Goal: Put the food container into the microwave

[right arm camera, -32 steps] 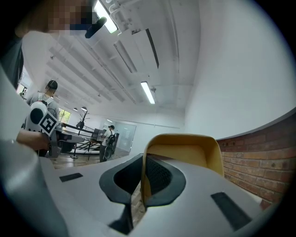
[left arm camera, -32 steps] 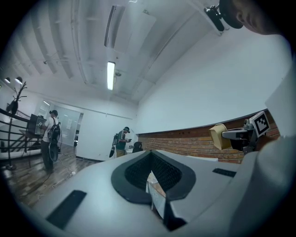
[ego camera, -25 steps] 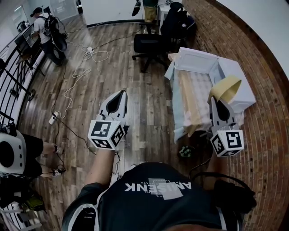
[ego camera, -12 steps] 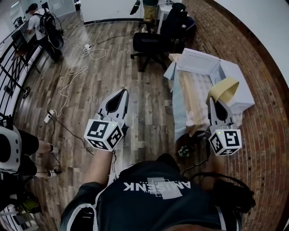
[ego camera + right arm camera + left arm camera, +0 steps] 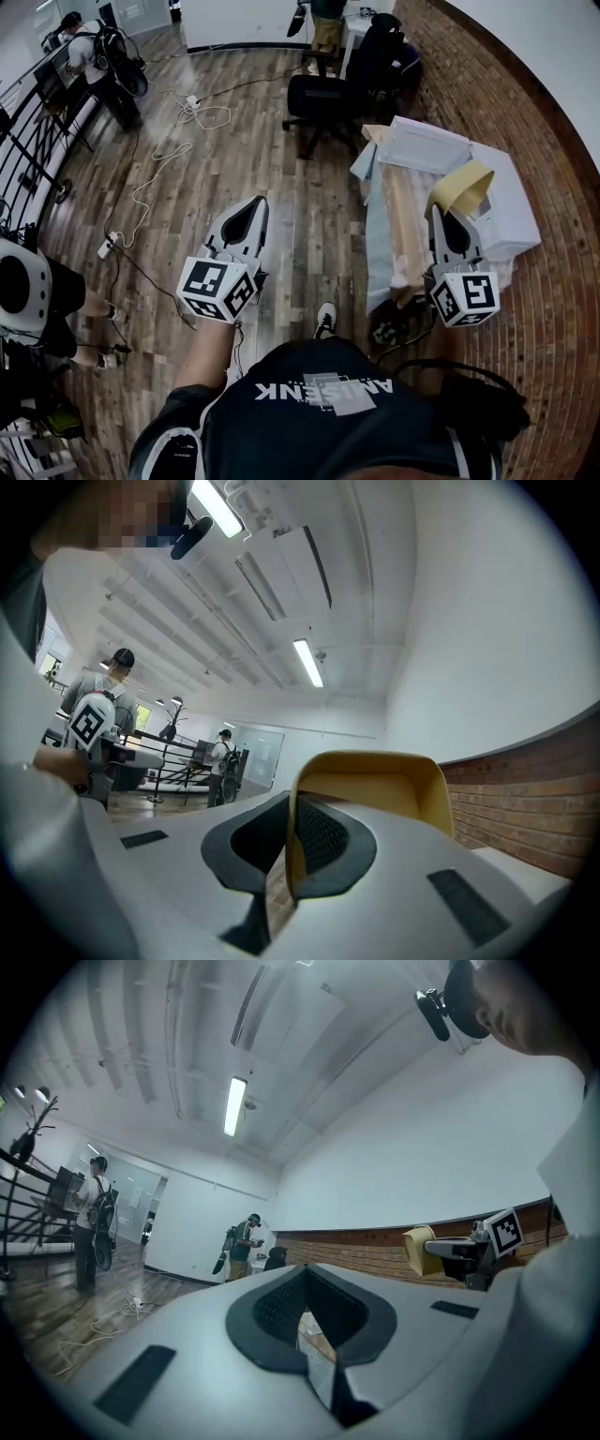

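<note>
A yellow food container sticks up from my right gripper, which is shut on its rim; in the right gripper view the container curves over the jaws. Just beyond it stands a white microwave on a table draped in pale cloth. The microwave's door looks swung open toward the far side. My left gripper is held over the wood floor, shut with nothing in it. The left gripper view looks out at the room, the brick wall and the container.
A black office chair stands beyond the table. Cables trail over the wood floor. A person with a backpack stands far left by a black railing. A brick wall runs along the right.
The view has shifted as the person steps forward; a shoe now shows below the grippers. The table sits slightly lower and further right in view. Both grippers keep their pose.
</note>
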